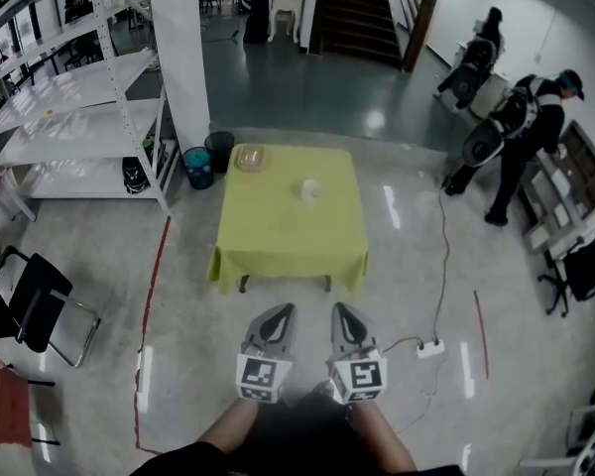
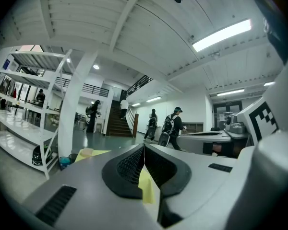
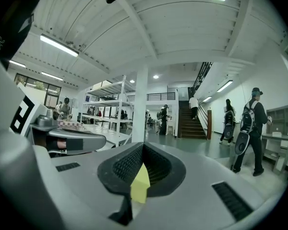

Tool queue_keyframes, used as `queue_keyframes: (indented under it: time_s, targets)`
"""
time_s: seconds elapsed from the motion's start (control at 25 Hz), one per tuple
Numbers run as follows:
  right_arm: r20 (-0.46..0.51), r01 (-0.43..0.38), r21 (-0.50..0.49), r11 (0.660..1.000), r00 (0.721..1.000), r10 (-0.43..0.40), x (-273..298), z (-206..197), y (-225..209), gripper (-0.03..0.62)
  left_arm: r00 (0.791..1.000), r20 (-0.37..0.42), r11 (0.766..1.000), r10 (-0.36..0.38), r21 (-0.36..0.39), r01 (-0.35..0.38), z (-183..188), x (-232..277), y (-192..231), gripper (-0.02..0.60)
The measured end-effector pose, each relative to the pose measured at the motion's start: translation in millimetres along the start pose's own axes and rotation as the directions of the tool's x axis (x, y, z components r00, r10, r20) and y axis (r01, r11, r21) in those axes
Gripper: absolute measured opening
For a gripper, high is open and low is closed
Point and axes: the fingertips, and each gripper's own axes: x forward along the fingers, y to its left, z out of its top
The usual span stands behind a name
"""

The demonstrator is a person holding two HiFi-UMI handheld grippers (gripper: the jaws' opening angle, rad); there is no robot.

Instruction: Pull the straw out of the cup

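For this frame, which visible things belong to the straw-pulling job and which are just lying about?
Job: cup on the yellow table; left gripper and right gripper, both shut and empty; straw too small to make out.
Lying about: dish on the table, two bins, shelving, folding chair, power strip.

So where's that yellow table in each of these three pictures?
Head view: the yellow table sits in the centre of the picture.
Left gripper view: only a corner of the yellow table shows, low and left of centre.
Right gripper view: a small yellow sliver at low centre is probably the table, but it's hard to be sure.
Shared landmark: the white pillar appears in all three.
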Motion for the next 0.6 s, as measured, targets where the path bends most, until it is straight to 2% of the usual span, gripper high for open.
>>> queue_keyframes:
  time_s: [0.28,0.6]
  targets:
    - [-0.021,-0.005,-0.017,1.0,1.0,0.004,9.1,-13.0,12.1,0.017,1.0,-0.028,1.0,-0.004,-0.016,0.003,-14.5,-6.8,16.8,0.044]
    - [0.0,-0.061,0.001,0.998,0.998,0.061,50.7,-9.8,1.8,0.017,0.999,-0.036,0.999,0.033,0.0,-0.033,-14.0,20.4,31.9,0.044]
